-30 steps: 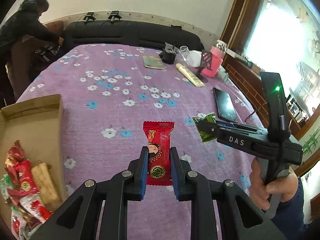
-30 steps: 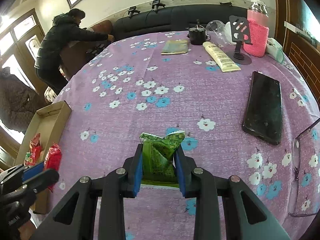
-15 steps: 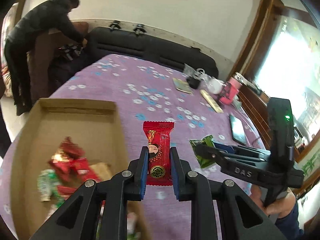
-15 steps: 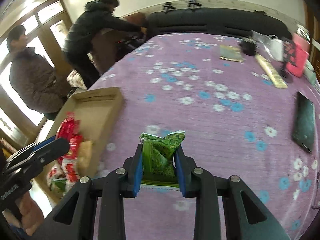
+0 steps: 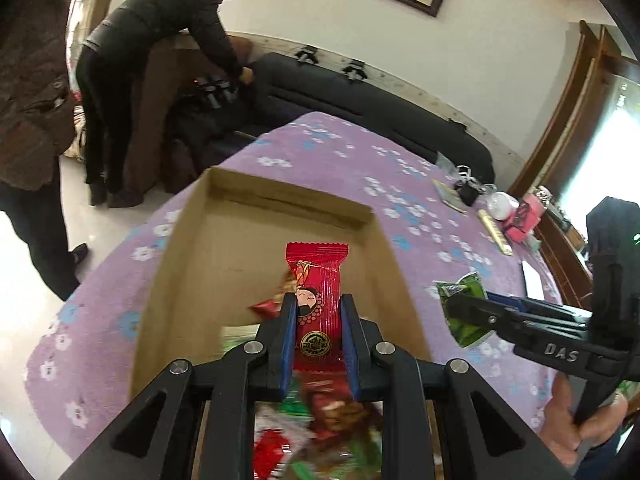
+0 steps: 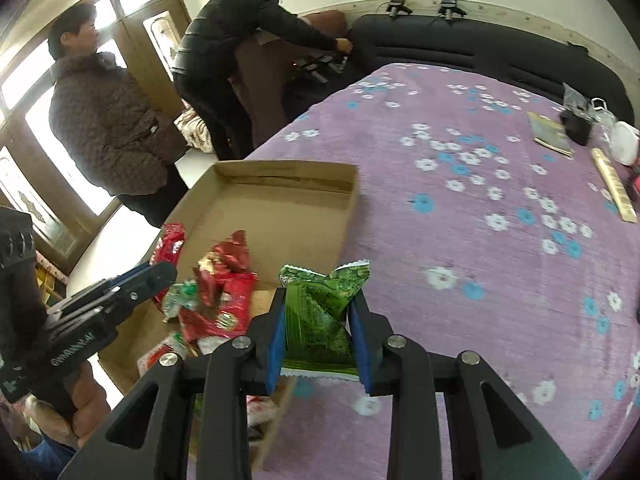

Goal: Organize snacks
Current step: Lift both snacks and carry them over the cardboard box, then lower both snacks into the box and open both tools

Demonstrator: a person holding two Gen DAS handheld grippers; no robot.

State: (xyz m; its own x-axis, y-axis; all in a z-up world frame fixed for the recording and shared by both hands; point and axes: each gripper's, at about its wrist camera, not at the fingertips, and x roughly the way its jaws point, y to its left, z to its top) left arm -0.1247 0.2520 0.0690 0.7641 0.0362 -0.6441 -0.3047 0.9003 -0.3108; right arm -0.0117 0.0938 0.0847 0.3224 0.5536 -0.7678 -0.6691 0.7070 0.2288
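The left tongs point(image 5: 318, 332) grip a red snack packet point(image 5: 318, 312) between their blue pads, and the packet stands upright out of the jaws. A second ago these tongs hung over bare purple cloth with the cardboard box point(image 5: 188, 240) off to the left; now they sit over the box, and its loose pile of red and green snacks point(image 5: 320, 432) shows blurred just below the jaws. The far half of the box floor is bare.

The right tongs point(image 6: 318, 332) are clamped on a crumpled green snack packet point(image 6: 320, 312), pinched at its sides with the top flaring out. Earlier they were over the middle of the table point(image 6: 480, 240); now they are at the box's right wall, with the packet above the cloth just beside the rim.

The left view shows the right tongs from the side, holding the green packet to the right of the box, with a hand point(image 5: 576, 420) around the handle. The right view shows the left tongs at the left edge over the snack pile, their packet mostly hidden behind the fingers.

Farther off on the table lie a booklet point(image 6: 550, 136), a long pale package point(image 6: 614, 184) and a pink container point(image 5: 524, 224). Beyond the table a dark sofa point(image 6: 480, 44) runs along the wall. One person in black point(image 6: 236, 52) bends over a brown chair, and a second in a brown jacket point(image 6: 108, 120) stands by the door.
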